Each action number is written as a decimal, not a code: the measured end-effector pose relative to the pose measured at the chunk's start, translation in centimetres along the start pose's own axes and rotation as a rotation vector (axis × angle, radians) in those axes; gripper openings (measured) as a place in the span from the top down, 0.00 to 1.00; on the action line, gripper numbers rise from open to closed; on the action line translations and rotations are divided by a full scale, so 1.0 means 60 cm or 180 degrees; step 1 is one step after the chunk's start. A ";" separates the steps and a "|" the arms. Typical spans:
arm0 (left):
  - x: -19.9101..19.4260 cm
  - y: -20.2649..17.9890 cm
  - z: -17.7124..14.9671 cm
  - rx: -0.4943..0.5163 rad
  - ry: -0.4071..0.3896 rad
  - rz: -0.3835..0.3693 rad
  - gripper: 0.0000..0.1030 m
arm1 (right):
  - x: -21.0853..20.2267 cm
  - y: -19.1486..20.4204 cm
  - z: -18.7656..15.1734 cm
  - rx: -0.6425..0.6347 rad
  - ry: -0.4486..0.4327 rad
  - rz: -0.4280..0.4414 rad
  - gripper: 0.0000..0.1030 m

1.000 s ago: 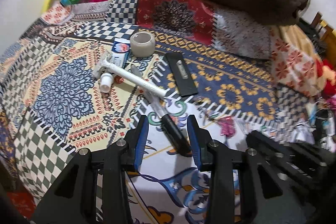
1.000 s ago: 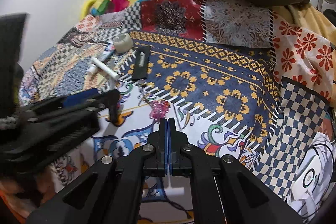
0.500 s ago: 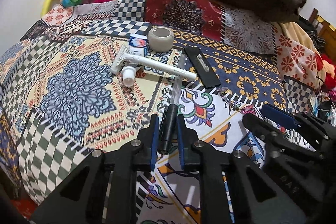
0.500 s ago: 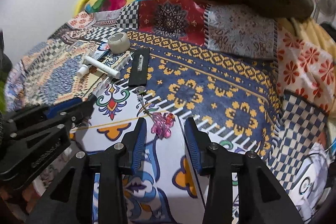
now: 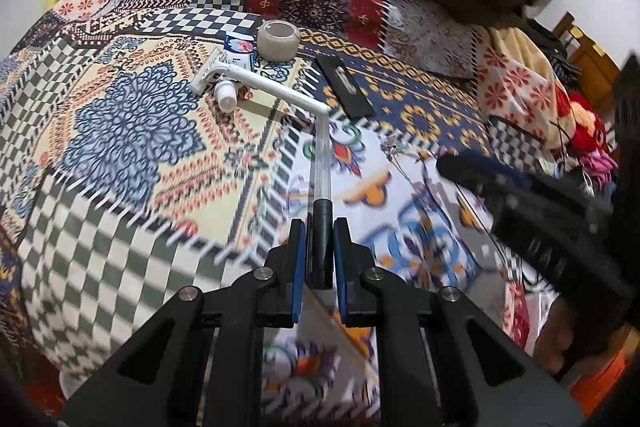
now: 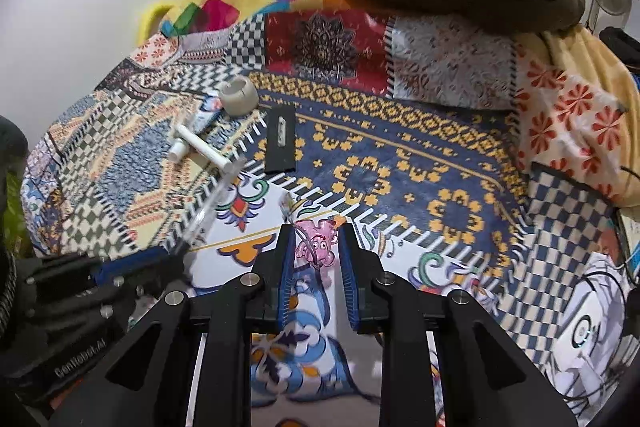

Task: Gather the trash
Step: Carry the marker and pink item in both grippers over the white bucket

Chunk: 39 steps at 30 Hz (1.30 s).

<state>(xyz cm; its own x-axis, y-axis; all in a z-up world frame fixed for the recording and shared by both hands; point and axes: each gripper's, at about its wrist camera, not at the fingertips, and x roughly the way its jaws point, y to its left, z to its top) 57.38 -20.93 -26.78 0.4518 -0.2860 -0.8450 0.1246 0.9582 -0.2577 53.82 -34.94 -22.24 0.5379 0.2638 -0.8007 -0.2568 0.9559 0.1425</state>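
A: In the left wrist view, the left gripper (image 5: 316, 247) has been closing since the earlier frame, and now its pads are pinching the black cap of a clear pen (image 5: 321, 187). The pen, which was lying loose on the bedspread (image 5: 120, 131) a second ago, is sticking straight out ahead of the fingers.

B: Is it coming up?

A: Its far tip is reaching toward the white razor (image 5: 256, 83), and the cloth beneath is smearing, so the hand is probably lifting it. The tape roll (image 5: 279, 40) and the flat black strip (image 5: 345, 87) are sitting untouched toward the far middle of the bedspread.

B: And the right wrist view?

A: The right gripper (image 6: 316, 247) has been opening and then narrowing again. Its jaws are now standing either side of a small pink trinket (image 6: 316, 241) on the near middle of the bedspread, but whether the pads are pressing it is hard to tell.

B: So one piece is secured?

A: Likely, and a second is being lined up.
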 end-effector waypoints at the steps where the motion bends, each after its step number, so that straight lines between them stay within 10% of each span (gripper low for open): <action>1: -0.010 -0.003 -0.006 0.0019 0.0004 0.0000 0.88 | -0.012 0.002 0.000 -0.0009 -0.0023 -0.0004 0.81; 22: -0.336 -0.015 -0.077 0.0003 -0.0692 0.0173 0.88 | -0.286 0.132 0.008 -0.0365 -0.0644 0.0041 0.81; 39: -0.572 0.116 -0.236 -0.0336 -0.1143 0.0482 0.88 | -0.404 0.335 -0.069 -0.0749 -0.0856 0.0374 0.81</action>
<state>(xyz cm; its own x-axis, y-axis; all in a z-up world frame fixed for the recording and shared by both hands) 30.25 -4.60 -6.24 0.7404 -0.1017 -0.6645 -0.0501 0.9774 -0.2054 32.29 -22.62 -2.38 0.6773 0.4243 -0.6010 -0.4901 0.8695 0.0616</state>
